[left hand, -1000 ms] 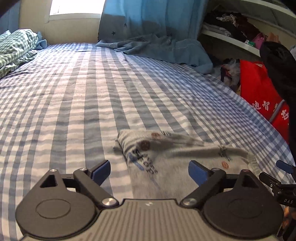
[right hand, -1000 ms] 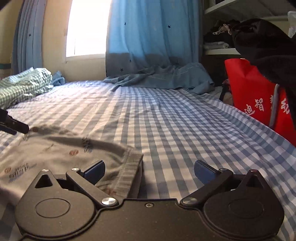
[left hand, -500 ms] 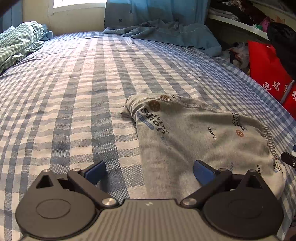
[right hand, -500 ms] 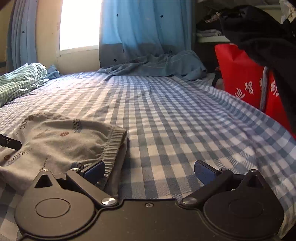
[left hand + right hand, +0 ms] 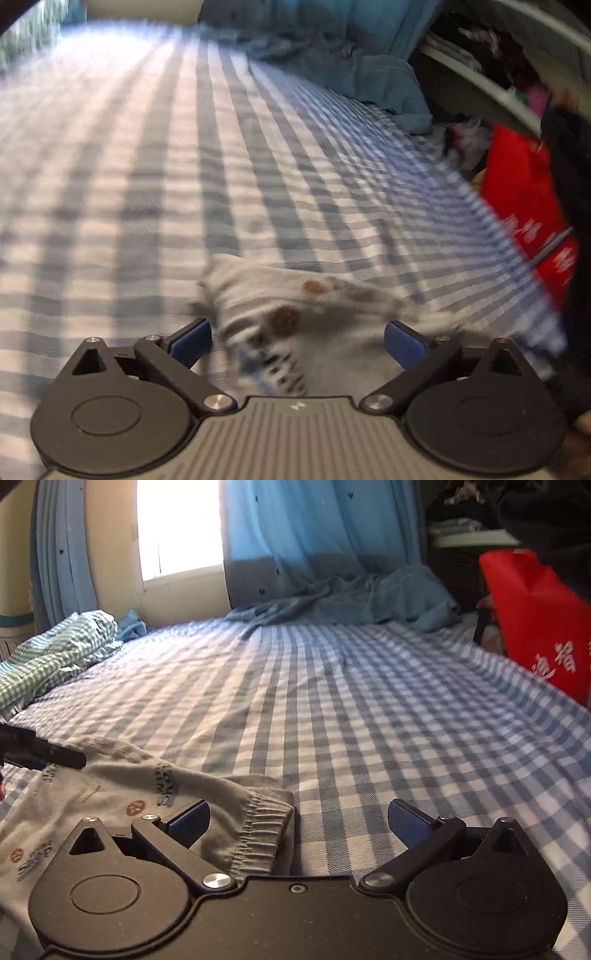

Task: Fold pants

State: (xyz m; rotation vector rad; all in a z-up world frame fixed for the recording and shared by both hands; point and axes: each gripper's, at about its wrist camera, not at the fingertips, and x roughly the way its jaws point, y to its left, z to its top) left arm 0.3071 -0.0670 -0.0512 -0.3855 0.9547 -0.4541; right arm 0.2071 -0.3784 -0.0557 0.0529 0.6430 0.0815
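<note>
Small grey printed pants (image 5: 314, 317) lie bunched on the blue checked bed sheet (image 5: 184, 166). In the blurred left wrist view my left gripper (image 5: 297, 341) is open, low over the pants' near end, holding nothing. In the right wrist view the pants (image 5: 110, 794) lie at lower left with their ribbed waistband (image 5: 258, 830) between the fingers of my open right gripper (image 5: 299, 819). The tip of the left gripper (image 5: 40, 755) shows over the pants' far left end.
A green checked blanket (image 5: 55, 653) lies at the bed's far left. A blue curtain and crumpled blue cloth (image 5: 332, 598) are at the head. A red bag (image 5: 539, 627) and shelves stand beyond the bed's right edge (image 5: 535, 701).
The left gripper has dropped low and forward toward the pants, its view now blurred. The right gripper has moved closer to the waistband. The pants look more bunched.
</note>
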